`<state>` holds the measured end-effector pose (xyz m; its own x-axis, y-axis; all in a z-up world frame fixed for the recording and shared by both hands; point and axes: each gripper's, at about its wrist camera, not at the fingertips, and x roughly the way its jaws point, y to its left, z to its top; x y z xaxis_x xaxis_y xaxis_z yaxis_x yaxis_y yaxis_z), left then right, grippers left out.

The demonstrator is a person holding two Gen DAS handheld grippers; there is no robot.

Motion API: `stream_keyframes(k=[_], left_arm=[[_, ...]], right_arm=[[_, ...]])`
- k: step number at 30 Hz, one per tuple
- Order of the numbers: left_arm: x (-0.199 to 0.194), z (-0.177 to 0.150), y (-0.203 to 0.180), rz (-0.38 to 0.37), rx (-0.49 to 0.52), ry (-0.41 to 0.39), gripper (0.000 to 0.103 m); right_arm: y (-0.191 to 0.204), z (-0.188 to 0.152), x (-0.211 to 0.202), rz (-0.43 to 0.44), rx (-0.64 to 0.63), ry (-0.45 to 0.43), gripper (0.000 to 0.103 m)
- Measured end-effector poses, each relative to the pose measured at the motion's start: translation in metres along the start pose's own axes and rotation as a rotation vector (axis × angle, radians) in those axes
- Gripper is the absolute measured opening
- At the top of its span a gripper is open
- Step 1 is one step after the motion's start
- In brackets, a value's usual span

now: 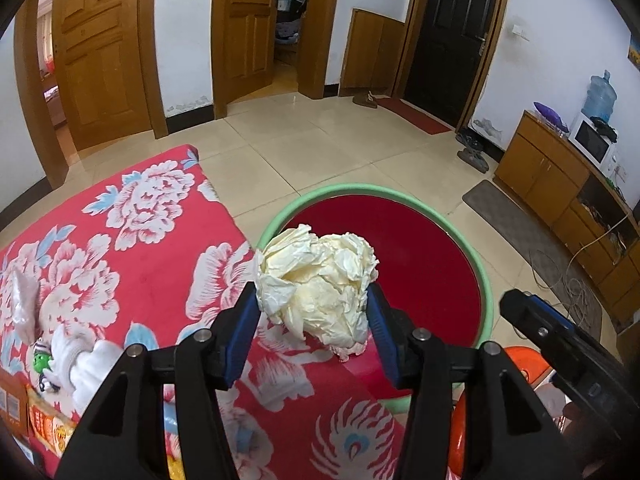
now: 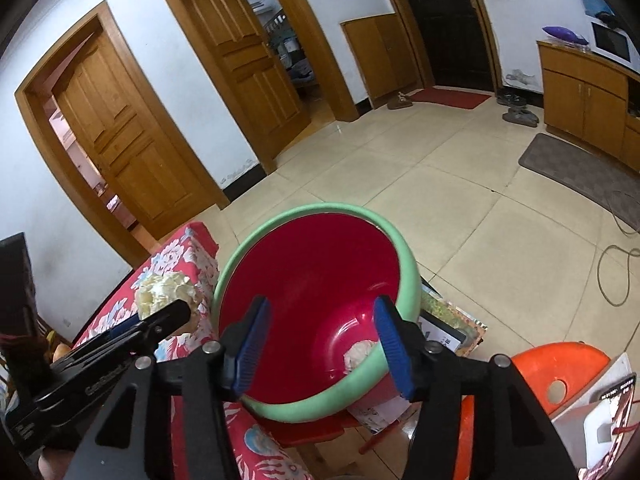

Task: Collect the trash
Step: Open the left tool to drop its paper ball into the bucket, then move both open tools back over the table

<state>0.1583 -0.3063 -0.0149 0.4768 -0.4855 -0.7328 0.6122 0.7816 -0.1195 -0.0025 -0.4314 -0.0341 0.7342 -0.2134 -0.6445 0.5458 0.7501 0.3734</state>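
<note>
Two paper wads counted: one (image 1: 316, 288) gripped by left gripper (image 1: 314, 334); one (image 2: 360, 354), possibly paper, in bin (image 2: 404, 264). Right gripper (image 2: 322, 350) parted, empty.

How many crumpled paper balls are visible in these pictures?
2: one paper ball between the left gripper pads over the cloth's edge, one paper ball inside the basin. Others may be hidden.

Open red bin (image 2: 320, 272) mouth, table edge (image 1: 224, 200) alongside

Held paper wad (image 1: 316, 280): cream, crumpled, at the flowered cloth's edge beside the bin.
Bin (image 2: 404, 280): red inside, green rim, upright, open.
Second wad (image 2: 358, 356): pale, crumpled, lying in the bin's bottom.
</note>
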Motion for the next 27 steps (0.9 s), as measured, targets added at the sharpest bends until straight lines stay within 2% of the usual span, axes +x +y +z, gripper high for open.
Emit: stream_keyframes(k=[5, 18, 27], left_arm=[[-0.002, 0.004, -0.003, 0.031, -0.002, -0.012, 0.074], [-0.044, 0.002, 0.004, 0.072, -0.025, -0.058, 0.074], [-0.091, -0.014, 0.029, 0.072, -0.095, -0.102, 0.074]], right_arm=[[-0.01, 0.0, -0.006, -0.003, 0.035, -0.012, 0.066], [-0.005, -0.006, -0.026, 0.041, 0.037, -0.031, 0.068], [0.019, -0.014, -0.044, 0.106, -0.006, -0.027, 0.069]])
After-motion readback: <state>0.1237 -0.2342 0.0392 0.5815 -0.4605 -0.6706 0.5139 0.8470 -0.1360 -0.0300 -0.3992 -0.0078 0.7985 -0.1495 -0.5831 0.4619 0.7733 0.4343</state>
